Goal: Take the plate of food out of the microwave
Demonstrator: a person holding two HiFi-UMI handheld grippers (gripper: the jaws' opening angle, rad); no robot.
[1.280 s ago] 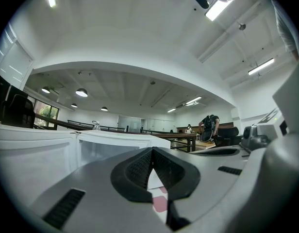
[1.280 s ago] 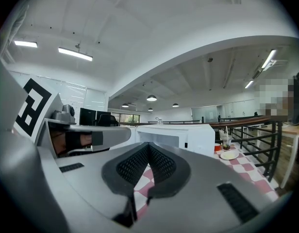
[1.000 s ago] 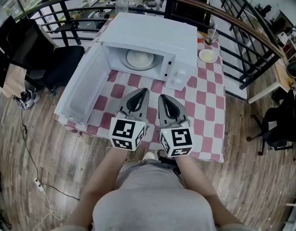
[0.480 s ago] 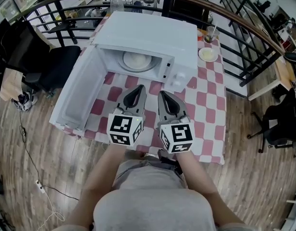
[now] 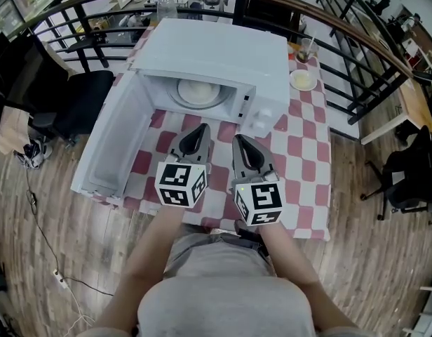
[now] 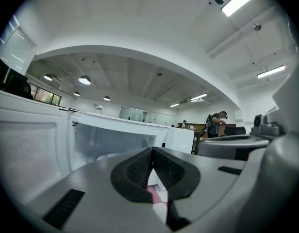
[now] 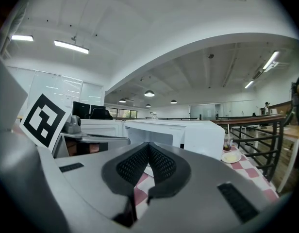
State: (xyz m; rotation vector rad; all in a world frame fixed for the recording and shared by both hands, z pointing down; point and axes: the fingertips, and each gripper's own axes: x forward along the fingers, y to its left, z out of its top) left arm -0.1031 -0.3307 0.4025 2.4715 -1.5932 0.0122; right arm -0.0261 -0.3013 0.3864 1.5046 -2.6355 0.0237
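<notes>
Grey left tool (image 5: 199, 130), right tool (image 5: 239, 142) (both closed) face microwave (image 5: 223, 48).

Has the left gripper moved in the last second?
Yes. The left gripper has edged toward the open white microwave, narrowing the gap between them.

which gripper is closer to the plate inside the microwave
Left. The left gripper sits directly in front of the plate, short of the microwave opening; the right gripper is beside it, off to the plate's right and slightly further back.
</notes>
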